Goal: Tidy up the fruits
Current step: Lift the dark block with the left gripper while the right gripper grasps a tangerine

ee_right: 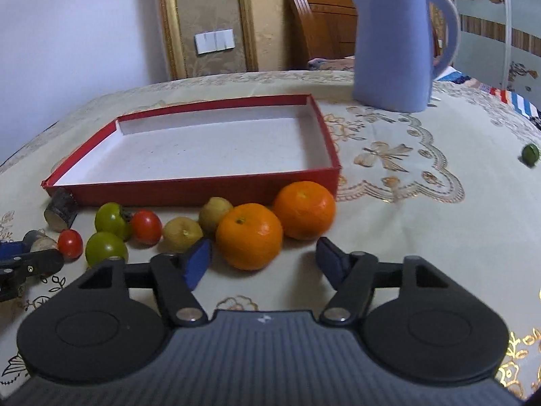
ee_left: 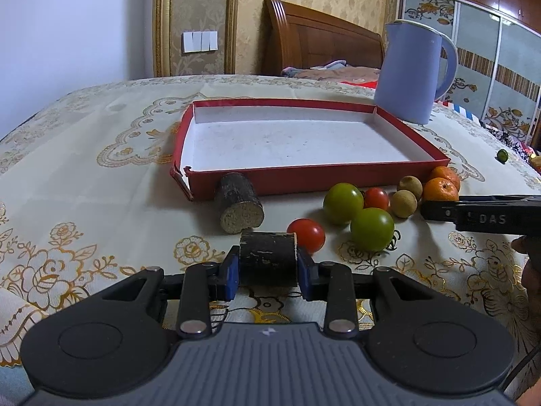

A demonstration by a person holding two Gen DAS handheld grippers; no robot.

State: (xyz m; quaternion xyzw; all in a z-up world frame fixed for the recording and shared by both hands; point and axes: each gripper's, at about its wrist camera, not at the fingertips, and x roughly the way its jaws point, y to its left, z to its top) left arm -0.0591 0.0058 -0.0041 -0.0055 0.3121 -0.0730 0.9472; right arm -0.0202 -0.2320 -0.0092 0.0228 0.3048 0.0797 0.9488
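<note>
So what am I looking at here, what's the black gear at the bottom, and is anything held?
Each picture comes from a camera on a hand-held tool, looking along its two fingers; a person carries one per hand. The left tool grips a dark cane piece. The right tool is open around the nearer orange, its pads clear of it. On the patterned tablecloth lie an empty red tray, tomatoes, small brown fruits, another cane piece and a blue jug.

Blue kettle (ee_right: 395,44), wooden headboard (ee_left: 321,40)
</note>
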